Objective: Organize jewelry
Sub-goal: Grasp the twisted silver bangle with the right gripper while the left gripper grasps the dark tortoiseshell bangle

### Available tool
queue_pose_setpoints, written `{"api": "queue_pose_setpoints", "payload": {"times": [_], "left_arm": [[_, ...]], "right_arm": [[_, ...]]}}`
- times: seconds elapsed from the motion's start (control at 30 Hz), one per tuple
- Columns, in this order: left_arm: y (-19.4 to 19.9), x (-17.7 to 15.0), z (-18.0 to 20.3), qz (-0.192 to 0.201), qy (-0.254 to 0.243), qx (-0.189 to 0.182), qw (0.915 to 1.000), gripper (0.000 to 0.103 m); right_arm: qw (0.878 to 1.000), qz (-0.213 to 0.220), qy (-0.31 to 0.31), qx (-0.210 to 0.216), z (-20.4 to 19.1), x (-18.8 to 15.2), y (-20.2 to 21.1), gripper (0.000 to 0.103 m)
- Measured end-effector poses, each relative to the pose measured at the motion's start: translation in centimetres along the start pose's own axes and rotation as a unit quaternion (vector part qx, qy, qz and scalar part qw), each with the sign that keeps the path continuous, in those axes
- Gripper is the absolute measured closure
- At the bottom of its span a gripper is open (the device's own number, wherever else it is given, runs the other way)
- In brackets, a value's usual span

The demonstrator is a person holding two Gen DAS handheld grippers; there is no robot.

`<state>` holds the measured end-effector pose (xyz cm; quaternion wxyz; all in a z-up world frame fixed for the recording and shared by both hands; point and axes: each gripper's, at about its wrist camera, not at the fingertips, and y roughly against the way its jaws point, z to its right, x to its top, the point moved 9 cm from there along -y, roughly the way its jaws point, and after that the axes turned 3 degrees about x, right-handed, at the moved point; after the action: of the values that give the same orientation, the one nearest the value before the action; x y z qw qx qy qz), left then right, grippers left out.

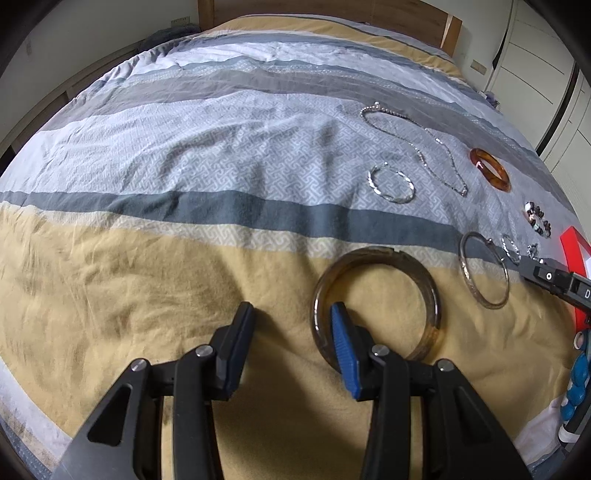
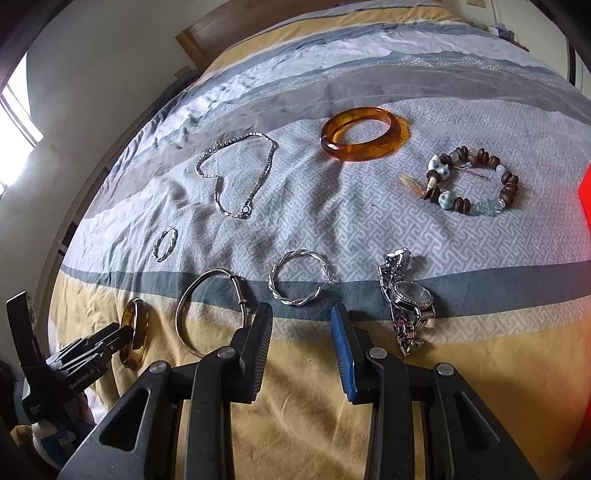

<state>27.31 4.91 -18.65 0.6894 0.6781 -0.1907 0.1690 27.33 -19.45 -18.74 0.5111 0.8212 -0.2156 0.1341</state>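
Observation:
Jewelry lies spread on a striped bedspread. My left gripper [image 1: 291, 312] is open; its right finger rests inside a brown translucent bangle [image 1: 430, 291], which also shows in the right wrist view [image 2: 135, 334]. My right gripper [image 2: 301, 314] is open and empty, just short of a twisted silver hoop [image 2: 299, 277]. Nearby lie a thin silver bangle [image 2: 207, 306], a silver watch [image 2: 406, 299], an amber bangle [image 2: 364, 133], a beaded bracelet [image 2: 476, 181], a silver chain necklace [image 2: 240, 173] and a small twisted hoop [image 2: 165, 243].
The bedspread [image 1: 184, 155] covers the whole bed, with a wooden headboard [image 1: 332, 14] at the far end. A red object [image 1: 576, 251] sits at the right edge. White wardrobe doors [image 1: 535, 55] stand beyond the bed.

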Motion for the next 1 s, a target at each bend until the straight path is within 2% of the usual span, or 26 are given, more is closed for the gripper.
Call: {"api": "queue_pose_setpoints", "payload": {"times": [0.43, 0.5, 0.63, 0.93, 1.0], "left_arm": [[-0.4, -0.1, 0.2, 0.008, -0.011, 0.012, 0.9998, 0.063], [-0.5, -0.1, 0.3, 0.008, -0.014, 0.015, 0.9998, 0.063], [-0.6, 0.0, 0.4, 0.010, -0.019, 0.022, 0.9995, 0.063], [-1.2, 0.2, 0.8, 0.010, -0.026, 0.033, 0.9991, 0.063], [-1.0, 0.2, 0.8, 0.015, -0.026, 0.031, 0.9991, 0.069]], "right_arm": [[1.000, 0.011, -0.020, 0.013, 0.5, 1.6, -2.1, 0.070], [1.000, 0.010, -0.017, 0.006, 0.6, 1.8, -2.4, 0.074], [1.000, 0.009, -0.005, -0.023, 1.0, 1.8, -3.0, 0.088], [0.996, -0.015, 0.040, -0.072, 0.4, 2.0, -4.5, 0.090], [0.995, -0.014, 0.049, -0.082, 0.2, 2.1, -4.5, 0.094]]}}
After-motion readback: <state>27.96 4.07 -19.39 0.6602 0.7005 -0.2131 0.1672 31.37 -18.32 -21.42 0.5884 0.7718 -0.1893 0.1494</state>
